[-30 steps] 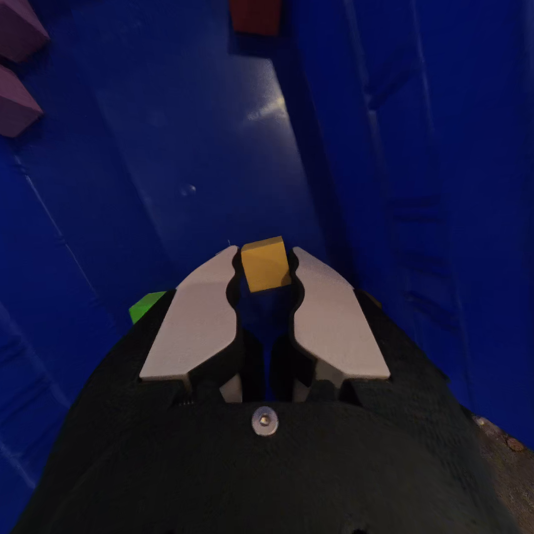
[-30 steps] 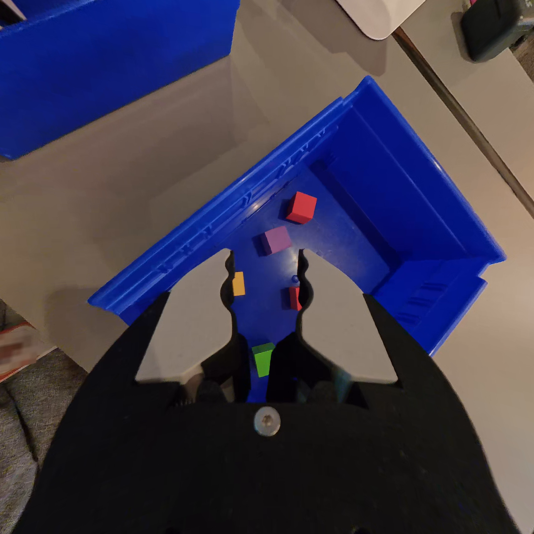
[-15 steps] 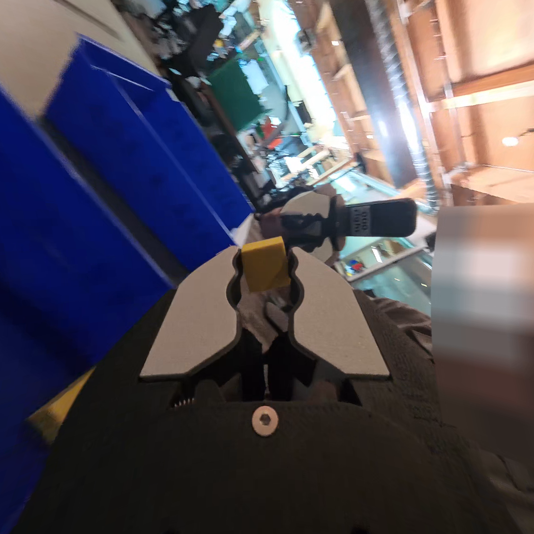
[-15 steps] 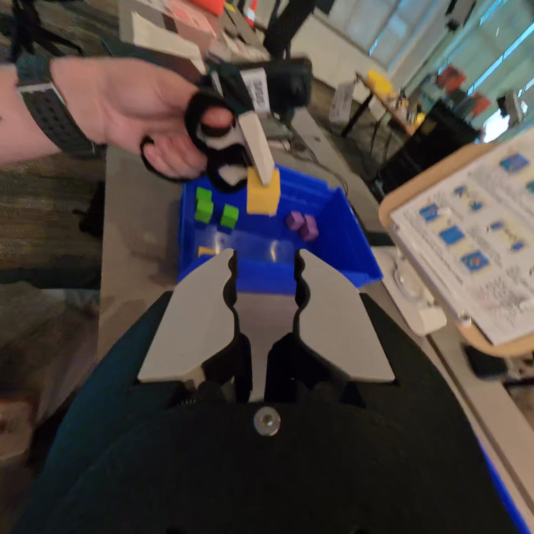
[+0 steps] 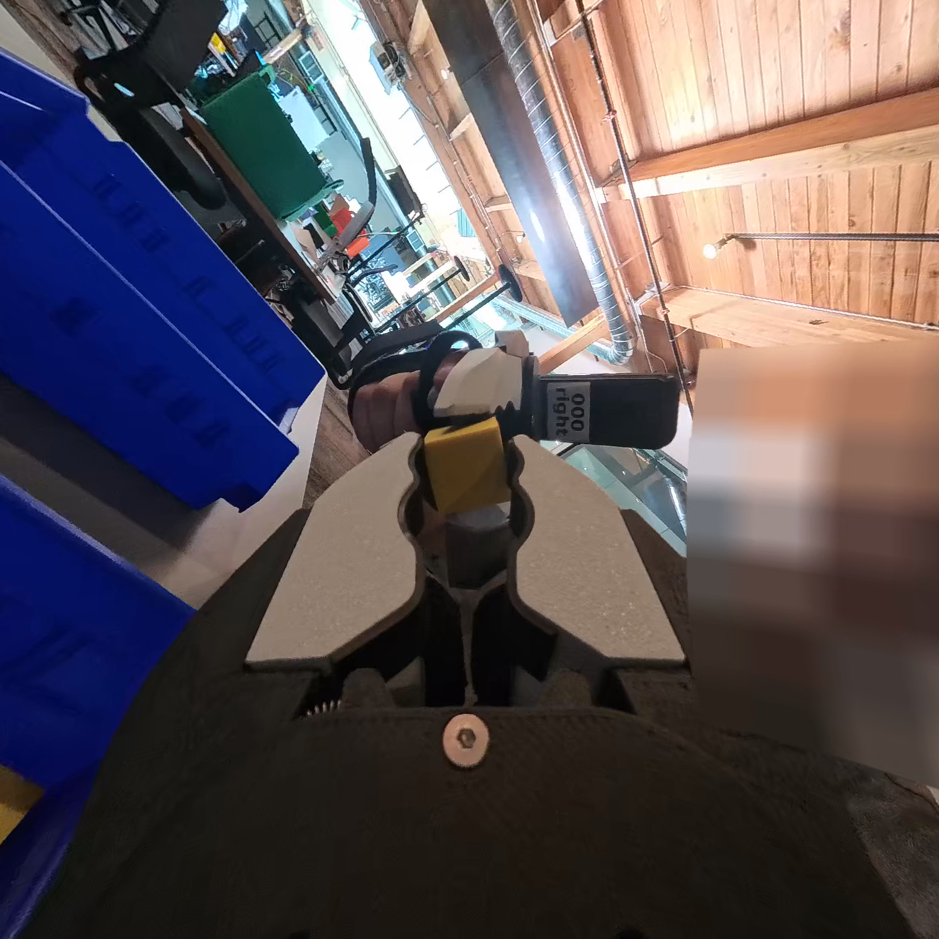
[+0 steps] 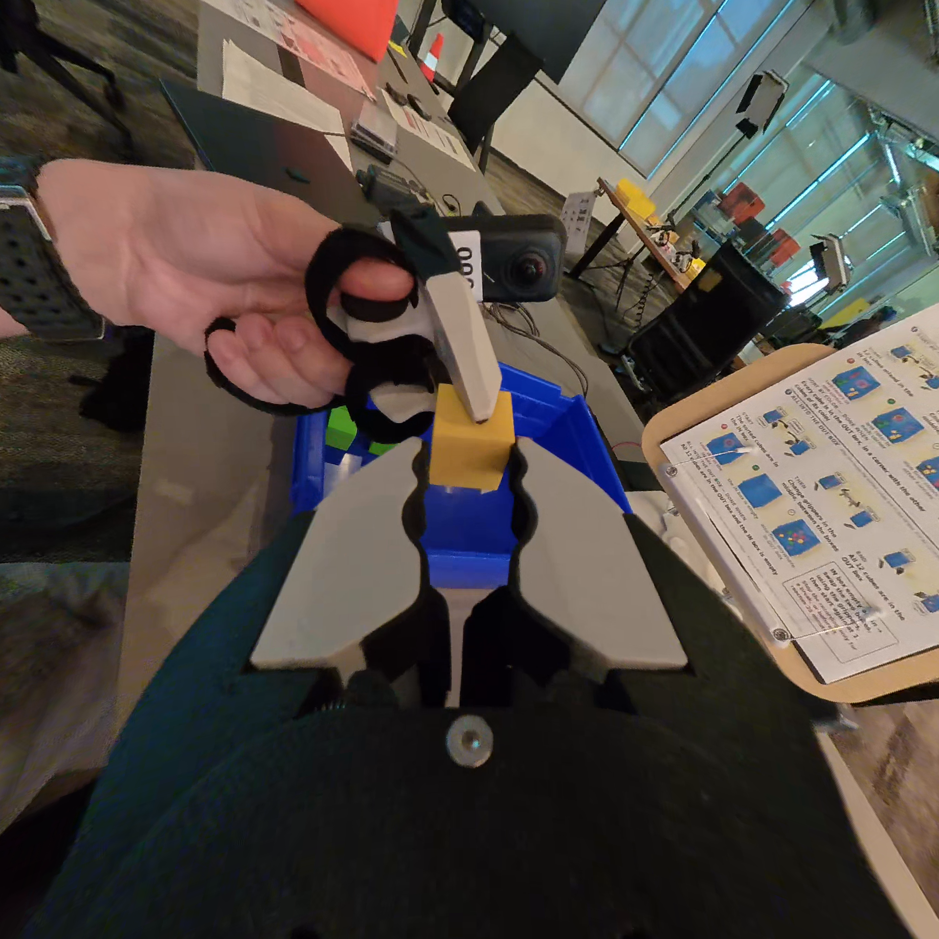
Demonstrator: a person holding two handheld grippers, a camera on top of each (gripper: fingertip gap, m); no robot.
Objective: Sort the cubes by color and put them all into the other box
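Now, cube: one yellow cube (image 5: pixel 466 470) held up in the air over the bin, pinched at the tips of both claws at once.
Left claw: left claw (image 5: pixel 463 472) clenched on the cube; in the right wrist view one grey finger (image 6: pixel 465 355) presses on the cube's top.
Right claw: right claw (image 6: pixel 467 460) has its tips against the cube's two sides, gripping it.
Hand: one hand (image 6: pixel 203 269) holds the left claw through black loops.
Bin below: one blue bin (image 6: pixel 559 421) on the tabletop (image 6: pixel 203 508), with two green cubes (image 6: pixel 341 431) showing inside.
Other bins: two more blue bins (image 5: pixel 127 305) stacked at the left of the left wrist view.
Board: one instruction board (image 6: pixel 813 508) at the right.
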